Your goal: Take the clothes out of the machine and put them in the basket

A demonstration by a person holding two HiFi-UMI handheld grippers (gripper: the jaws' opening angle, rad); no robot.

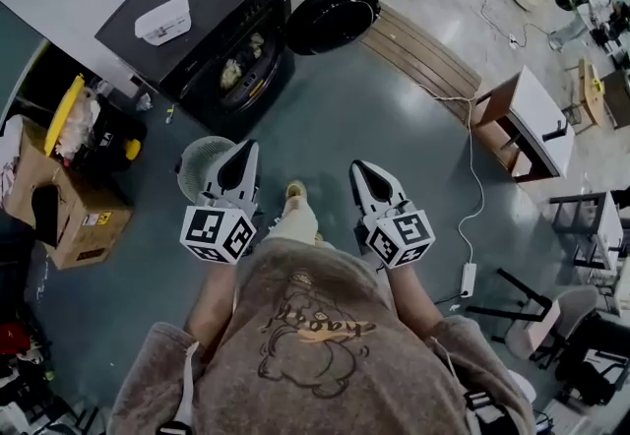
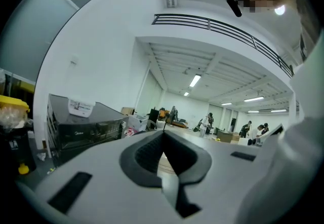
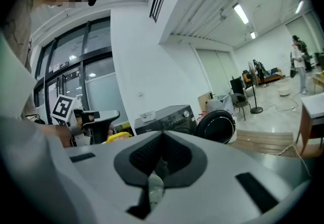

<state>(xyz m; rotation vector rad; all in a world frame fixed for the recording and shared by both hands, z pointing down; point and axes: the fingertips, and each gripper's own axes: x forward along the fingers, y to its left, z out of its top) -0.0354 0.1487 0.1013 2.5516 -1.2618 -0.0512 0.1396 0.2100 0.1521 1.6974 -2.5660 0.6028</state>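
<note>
The clothes [image 1: 232,72] lie inside the drum of the black machine [image 1: 197,0], whose round door [image 1: 332,17] stands open at its right. The white basket [image 1: 197,163] stands near its front. The floor [image 1: 364,118] beyond is bare. The left gripper [image 1: 247,145] and right gripper [image 1: 357,167] are clenched and empty.

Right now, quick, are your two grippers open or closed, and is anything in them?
Left gripper: closed, holding nothing.
Right gripper: closed, holding nothing.

left tool [image 1: 248,146] & right tool [image 1: 358,168] both closed, empty, held side by side, pointing fwd.
</note>
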